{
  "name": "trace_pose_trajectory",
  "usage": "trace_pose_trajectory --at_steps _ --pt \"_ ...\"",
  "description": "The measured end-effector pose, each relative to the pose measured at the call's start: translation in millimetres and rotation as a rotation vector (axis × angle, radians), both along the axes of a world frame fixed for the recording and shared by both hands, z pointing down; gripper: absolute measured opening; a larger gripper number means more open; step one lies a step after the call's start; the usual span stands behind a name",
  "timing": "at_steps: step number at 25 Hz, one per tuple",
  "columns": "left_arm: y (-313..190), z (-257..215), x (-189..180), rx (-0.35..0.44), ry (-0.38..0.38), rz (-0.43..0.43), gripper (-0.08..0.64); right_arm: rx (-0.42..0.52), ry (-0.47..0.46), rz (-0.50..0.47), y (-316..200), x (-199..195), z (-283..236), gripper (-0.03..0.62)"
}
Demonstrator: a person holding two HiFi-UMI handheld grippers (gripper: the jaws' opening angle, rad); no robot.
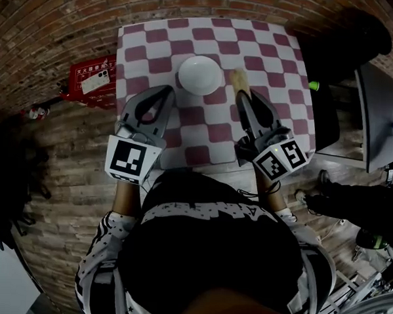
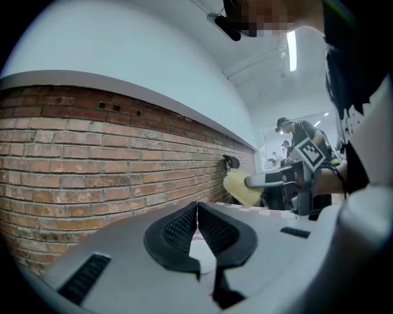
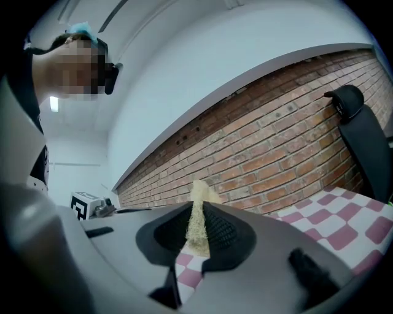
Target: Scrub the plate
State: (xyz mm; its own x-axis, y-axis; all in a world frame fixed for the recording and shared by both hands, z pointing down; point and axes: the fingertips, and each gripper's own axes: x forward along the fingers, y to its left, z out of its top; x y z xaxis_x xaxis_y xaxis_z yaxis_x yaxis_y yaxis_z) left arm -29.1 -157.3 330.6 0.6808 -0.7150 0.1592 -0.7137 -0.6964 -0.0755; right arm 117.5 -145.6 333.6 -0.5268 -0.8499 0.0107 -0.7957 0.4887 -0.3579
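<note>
A white plate (image 1: pixel 199 74) sits on the pink-and-white checked table (image 1: pixel 280 56), toward its far side. My right gripper (image 1: pixel 242 93) is shut on a yellow sponge (image 1: pixel 239 78), just right of the plate and not touching it. In the right gripper view the sponge (image 3: pixel 198 221) stands pinched between the black pads. My left gripper (image 1: pixel 166 91) hovers at the plate's near left. Its jaws meet with nothing between them (image 2: pixel 196 214). From the left gripper view I see the sponge (image 2: pixel 241 187) held off to the right.
A red box (image 1: pixel 92 79) lies left of the table by the brick wall (image 2: pixel 92 159). A black chair (image 1: pixel 347 36) stands at the table's far right, also in the right gripper view (image 3: pixel 362 141). A grey desk (image 1: pixel 379 120) is further right.
</note>
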Motion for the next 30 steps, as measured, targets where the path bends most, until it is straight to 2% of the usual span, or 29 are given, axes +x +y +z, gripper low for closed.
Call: trace_pose_trajectory --at_steps 6,14,21,30 --pt "-19.9 6.9 -15.4 -0.02 0.028 -0.008 0.014 -0.014 0.015 0.007 -26.5 -16.0 5.8 0.054" --pt "-40.2 30.8 -19.2 -0.061 0.039 0.012 0.014 -0.052 0.1 0.026 -53.4 -26.1 26.6 0.054" --pt "-54.1 38.3 -10.0 -0.083 0.037 0.008 0.014 -0.043 0.249 -0.066 -77.3 -32.5 39.3 0.054" --pt "-71.5 50.3 -13.7 -0.119 0.04 -0.091 0.014 -0.1 0.352 -0.208 -110.2 -37.6 79.8 0.054"
